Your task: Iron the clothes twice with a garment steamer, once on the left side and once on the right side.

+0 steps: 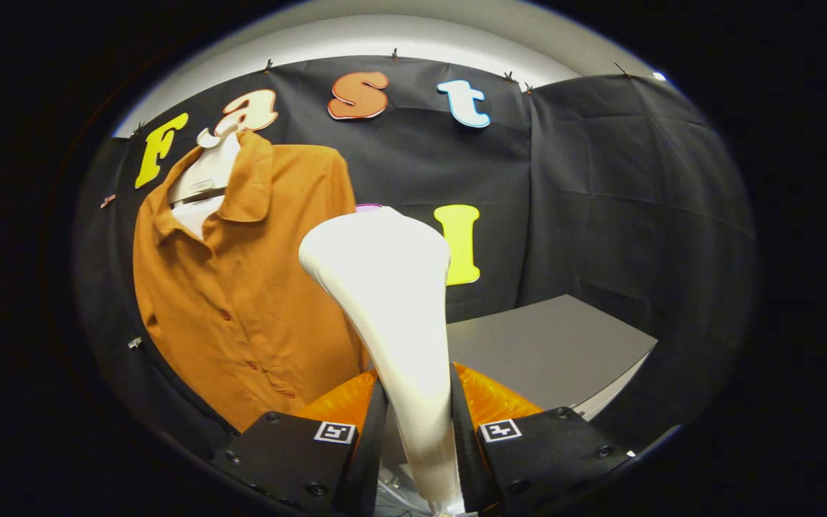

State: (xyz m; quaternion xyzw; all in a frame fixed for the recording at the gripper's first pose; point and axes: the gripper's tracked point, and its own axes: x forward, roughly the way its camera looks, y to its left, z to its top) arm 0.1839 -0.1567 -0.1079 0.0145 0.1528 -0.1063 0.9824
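Note:
An orange button-front shirt [241, 287] hangs on a white hanger [209, 169] against the black booth wall, beyond the fingers and to their left. My gripper [417, 431] is shut on the white garment steamer [392, 301], both fingers pressing its narrow handle. The steamer's wide head rises ahead of the fingers, level with the shirt's right sleeve and chest. Its head overlaps the shirt's right edge; whether it touches the cloth I cannot tell.
A grey table [550, 348] stands to the right of the steamer, beyond the right finger, with its front edge near. Black cloth walls close off the back and right side.

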